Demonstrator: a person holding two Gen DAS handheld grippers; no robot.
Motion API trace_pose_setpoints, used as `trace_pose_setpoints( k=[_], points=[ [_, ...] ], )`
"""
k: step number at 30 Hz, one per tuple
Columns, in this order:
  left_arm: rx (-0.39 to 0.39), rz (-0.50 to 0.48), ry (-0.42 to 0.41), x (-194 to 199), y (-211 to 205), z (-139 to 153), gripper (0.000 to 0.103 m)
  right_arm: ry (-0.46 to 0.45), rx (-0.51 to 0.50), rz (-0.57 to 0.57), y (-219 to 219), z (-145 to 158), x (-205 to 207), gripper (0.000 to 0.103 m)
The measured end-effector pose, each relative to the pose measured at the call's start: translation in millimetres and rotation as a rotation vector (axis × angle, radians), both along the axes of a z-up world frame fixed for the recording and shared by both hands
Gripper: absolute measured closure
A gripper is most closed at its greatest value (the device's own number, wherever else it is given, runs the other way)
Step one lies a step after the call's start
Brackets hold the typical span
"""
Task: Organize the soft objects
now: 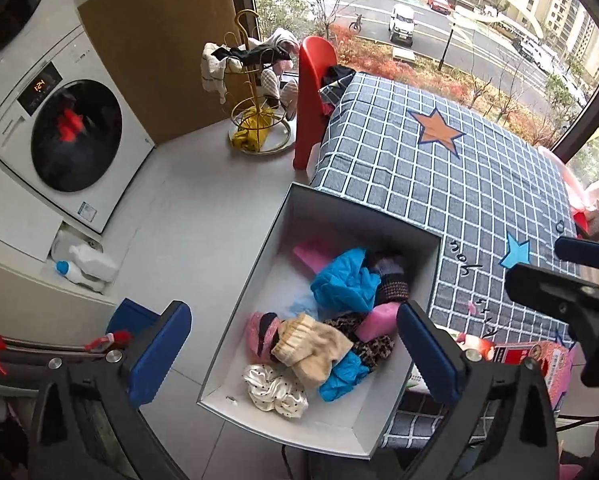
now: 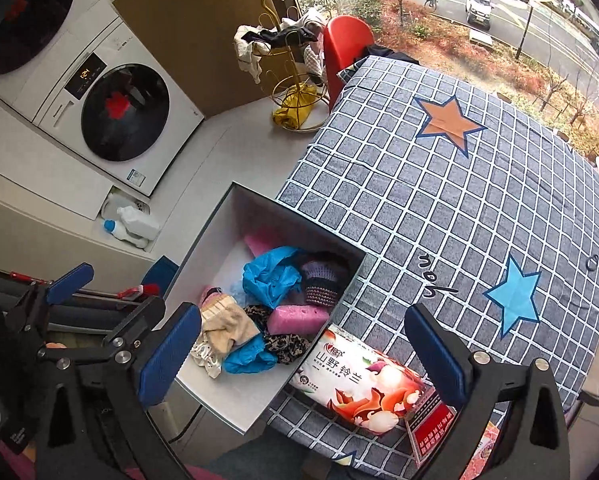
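A white open box stands against the left edge of the checked table. In it lie a blue cloth, a pink sponge, a beige knit piece, a leopard scrunchie, a white dotted satin scrunchie and a dark knit item. My left gripper hangs open above the box, nothing between its pads. My right gripper is open too, over the box's near corner and a flowered tissue pack on the table.
The table wears a grey checked cloth with star patches. On the floor stand a washing machine, detergent bottles, a gold rack hung with socks, and a red chair. A red printed box lies beside the tissue pack.
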State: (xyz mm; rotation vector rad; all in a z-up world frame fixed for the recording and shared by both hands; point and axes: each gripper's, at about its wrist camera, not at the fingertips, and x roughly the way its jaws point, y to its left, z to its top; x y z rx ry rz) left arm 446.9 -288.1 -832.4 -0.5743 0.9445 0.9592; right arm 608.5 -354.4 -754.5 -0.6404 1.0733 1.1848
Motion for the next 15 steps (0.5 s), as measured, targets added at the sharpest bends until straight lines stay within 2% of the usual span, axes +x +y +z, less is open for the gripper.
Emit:
trace_pose_setpoints(
  k=[3, 7, 15],
  points=[
    [-0.006, -0.036, 0.064, 9.6, -5.1, -19.6, 0.0, -0.02, -0.014, 0.005, -8.0, -8.3, -2.6, 0.001],
    [-0.048, -0.061, 0.092, 22.4, -12.9, -37.4, 0.0, -0.001, -0.055, -0.006, -13.0, -23.0, -2.9, 0.001],
    [-0.076, -0.081, 0.099, 5.4, -38.5, -17.7, 0.0, -0.046, -0.064, 0.001, -18.8, -26.3, -14.4, 0.001]
  ],
)
